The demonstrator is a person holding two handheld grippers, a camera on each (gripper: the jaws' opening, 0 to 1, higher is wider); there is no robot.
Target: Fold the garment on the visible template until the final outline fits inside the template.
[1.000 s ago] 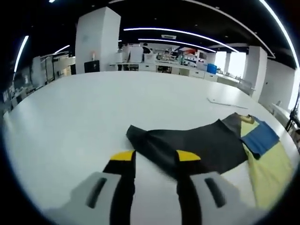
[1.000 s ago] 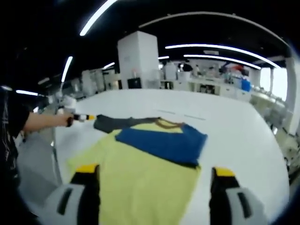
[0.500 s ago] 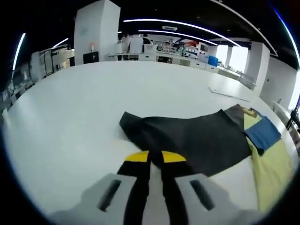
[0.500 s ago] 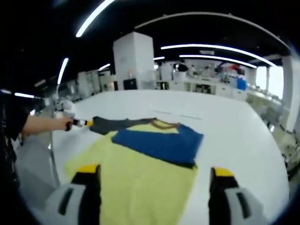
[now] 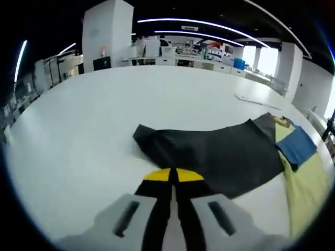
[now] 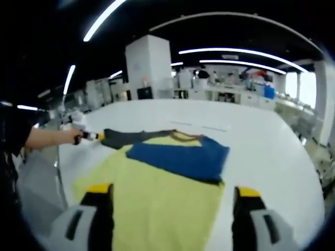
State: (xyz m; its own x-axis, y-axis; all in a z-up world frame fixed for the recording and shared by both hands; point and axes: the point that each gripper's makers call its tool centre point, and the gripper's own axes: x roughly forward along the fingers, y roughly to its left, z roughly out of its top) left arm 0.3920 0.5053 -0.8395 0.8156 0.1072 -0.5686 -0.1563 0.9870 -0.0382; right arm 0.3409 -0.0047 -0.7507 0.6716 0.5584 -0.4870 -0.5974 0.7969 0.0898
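Left gripper (image 5: 169,177): jaws clenched, yellow tips together on the near edge of the dark grey sleeve (image 5: 209,154); it looks pinched, cloth between the tips not clearly seen. The sleeve runs from the jaws up and right toward the body of the pale yellow shirt with a blue folded panel (image 6: 157,180). Long axis of the sleeve lies roughly along the left gripper's line of sight, angled right.

Right gripper (image 6: 170,201): jaws spread wide, grasping nothing, hanging above the shirt's near hem. In the right gripper view the left gripper sits at the sleeve's far left end, a person's forearm (image 6: 49,137) behind it.

Left gripper is the nearer 1 to the sleeve, so the fold inward is its job, I judge: carry the sleeve end across toward the blue panel.

White tabletop (image 5: 94,115) has open room all round the sleeve; table edge is near on the person's side. No template outline can be made out.
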